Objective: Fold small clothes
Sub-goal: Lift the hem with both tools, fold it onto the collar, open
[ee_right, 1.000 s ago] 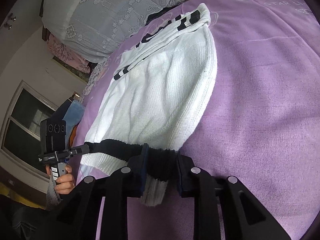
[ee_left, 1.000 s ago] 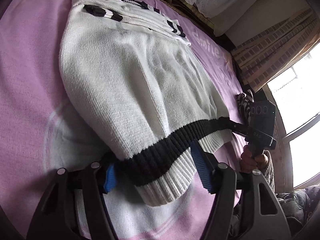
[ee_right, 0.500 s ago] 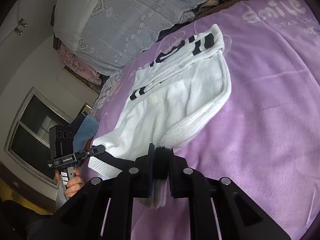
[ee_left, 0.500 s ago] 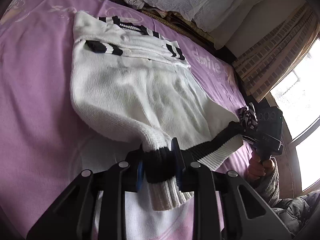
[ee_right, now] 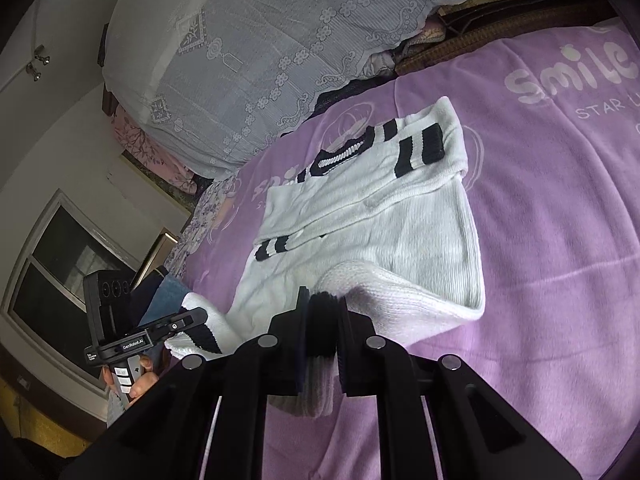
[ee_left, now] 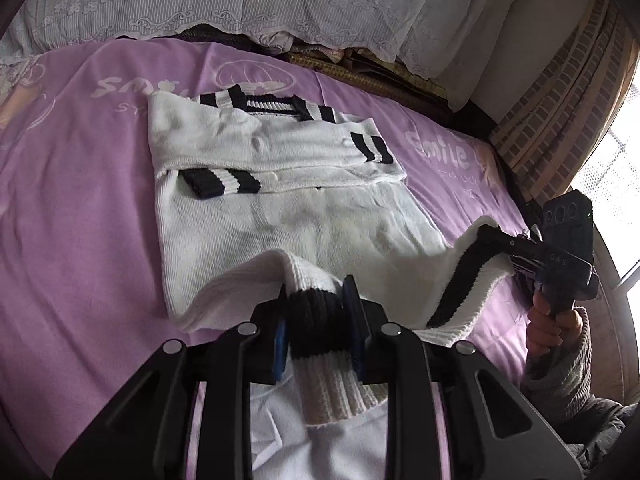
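Both grippers, left gripper (ee_left: pixel 316 332) and right gripper (ee_right: pixel 322 334), clamp the sweater (ee_left: pixel 288 216) hem; you likely next carry it toward the collar (ee_left: pixel 266 102).

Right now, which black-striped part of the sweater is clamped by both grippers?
The hem band, lifted between left gripper and right gripper; the striped cuffs lie flat, untouched.

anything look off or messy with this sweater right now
Nothing stands out. The sweater lies flat on the purple blanket, sleeves folded across the chest. The left tongs and right tongs each pinch the black hem band, lifting it evenly.
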A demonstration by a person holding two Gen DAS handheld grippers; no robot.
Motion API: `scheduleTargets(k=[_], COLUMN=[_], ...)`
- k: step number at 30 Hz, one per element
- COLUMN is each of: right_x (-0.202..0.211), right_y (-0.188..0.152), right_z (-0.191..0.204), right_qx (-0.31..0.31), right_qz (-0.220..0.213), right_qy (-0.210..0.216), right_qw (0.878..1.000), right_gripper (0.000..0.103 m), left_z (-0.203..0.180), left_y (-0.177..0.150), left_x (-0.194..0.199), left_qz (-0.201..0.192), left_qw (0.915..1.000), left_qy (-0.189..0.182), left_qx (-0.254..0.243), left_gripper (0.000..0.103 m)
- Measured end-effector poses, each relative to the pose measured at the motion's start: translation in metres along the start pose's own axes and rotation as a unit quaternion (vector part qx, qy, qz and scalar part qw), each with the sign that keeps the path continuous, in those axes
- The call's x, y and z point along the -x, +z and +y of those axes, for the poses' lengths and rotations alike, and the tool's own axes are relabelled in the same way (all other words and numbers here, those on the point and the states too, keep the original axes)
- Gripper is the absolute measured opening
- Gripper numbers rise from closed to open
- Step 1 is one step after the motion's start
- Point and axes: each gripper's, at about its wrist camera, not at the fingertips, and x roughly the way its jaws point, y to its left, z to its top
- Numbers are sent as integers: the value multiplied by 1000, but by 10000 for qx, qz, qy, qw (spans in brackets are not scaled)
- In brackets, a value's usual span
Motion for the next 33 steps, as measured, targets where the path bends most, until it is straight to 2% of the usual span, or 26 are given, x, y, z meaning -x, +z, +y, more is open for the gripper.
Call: scheduleTargets(k=[14, 28, 33], right_x=[-38, -79, -95], right_y=[72, 120, 140], right_z=[2, -18, -28], right_qx=[-74, -388, -573], right_qz=[-252, -521, -617], right_qy=[-10, -78, 6], right_qw=[9997, 9979, 9964], right_gripper=[12, 12, 12], left_z=[20, 41, 54], left_y=[62, 112, 132], left_x=[-13, -41, -52], left_qz=[-322, -507, -593], left_qw=[9987, 9961, 9950], left_qy=[357, 672, 636], left_qx=[169, 273, 495], left_gripper=[23, 23, 23])
